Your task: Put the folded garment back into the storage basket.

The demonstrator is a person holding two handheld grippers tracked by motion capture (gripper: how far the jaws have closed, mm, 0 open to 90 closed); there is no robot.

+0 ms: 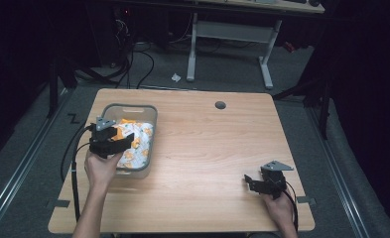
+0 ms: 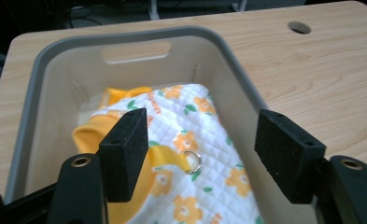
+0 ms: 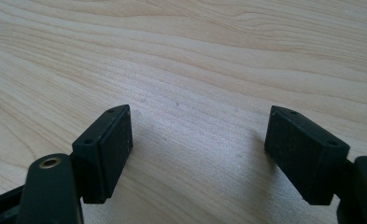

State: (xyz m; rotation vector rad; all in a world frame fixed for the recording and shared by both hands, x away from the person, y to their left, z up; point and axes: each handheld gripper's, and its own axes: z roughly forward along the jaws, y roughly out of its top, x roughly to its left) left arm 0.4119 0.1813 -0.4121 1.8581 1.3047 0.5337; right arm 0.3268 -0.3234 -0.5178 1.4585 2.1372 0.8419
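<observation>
Quilted cloth (image 2: 190, 140) in bin (image 2: 246, 88) | left tongs (image 2: 202, 149) open above | right tongs (image 3: 200, 149) open

Grey bin (image 2: 41, 84) — white quilted cloth (image 2: 209, 154) with orange flowers, green leaves — light wood table (image 1: 222, 148).

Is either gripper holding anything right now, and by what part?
Nothing is held. The left gripper hangs open over the quilted cloth in the bin; the right gripper is open above the table.
</observation>
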